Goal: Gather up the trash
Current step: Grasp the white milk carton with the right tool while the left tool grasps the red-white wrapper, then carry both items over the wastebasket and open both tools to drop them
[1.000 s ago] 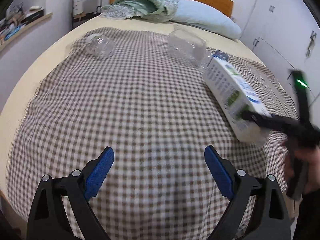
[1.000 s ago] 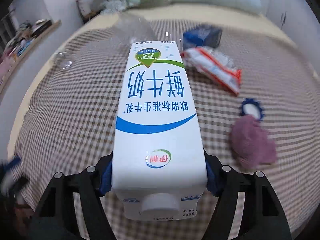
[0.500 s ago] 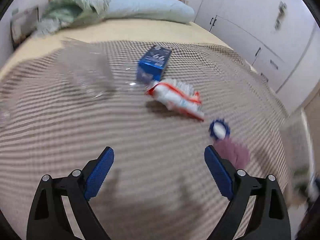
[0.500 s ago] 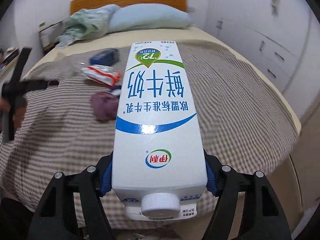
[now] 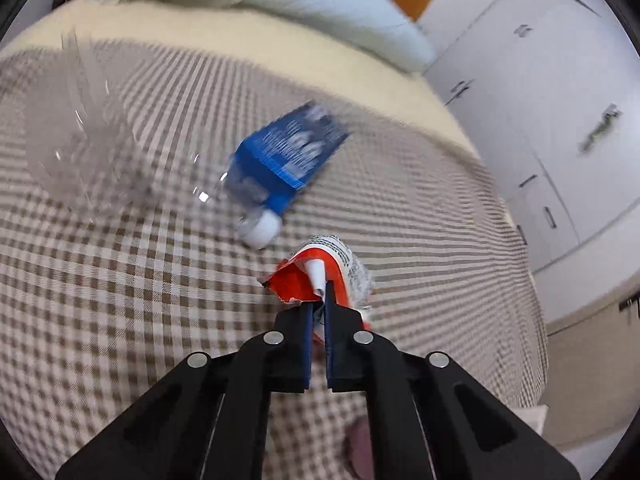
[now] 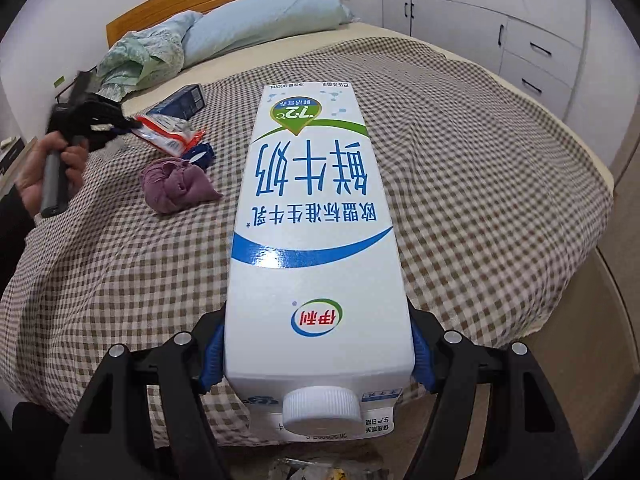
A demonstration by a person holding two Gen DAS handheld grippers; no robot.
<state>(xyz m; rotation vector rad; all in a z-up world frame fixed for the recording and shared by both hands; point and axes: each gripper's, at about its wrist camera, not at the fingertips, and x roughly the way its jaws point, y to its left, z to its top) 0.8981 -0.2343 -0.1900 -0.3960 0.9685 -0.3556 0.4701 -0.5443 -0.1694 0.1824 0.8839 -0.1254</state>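
Red-and-white crinkly wrapper [image 5: 334, 276], light and limp beside the blue box [image 5: 286, 158], sits pinched at its torn end by the just-closed left gripper [image 5: 319, 300], while the right gripper [image 6: 318, 354] clamps the stiff milk carton [image 6: 316, 232].

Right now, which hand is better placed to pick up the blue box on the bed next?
Neither is free. The left gripper, shut on the red and white wrapper, is nearer the blue box. The right gripper holds the milk carton, farther away. Probably left, once emptied.
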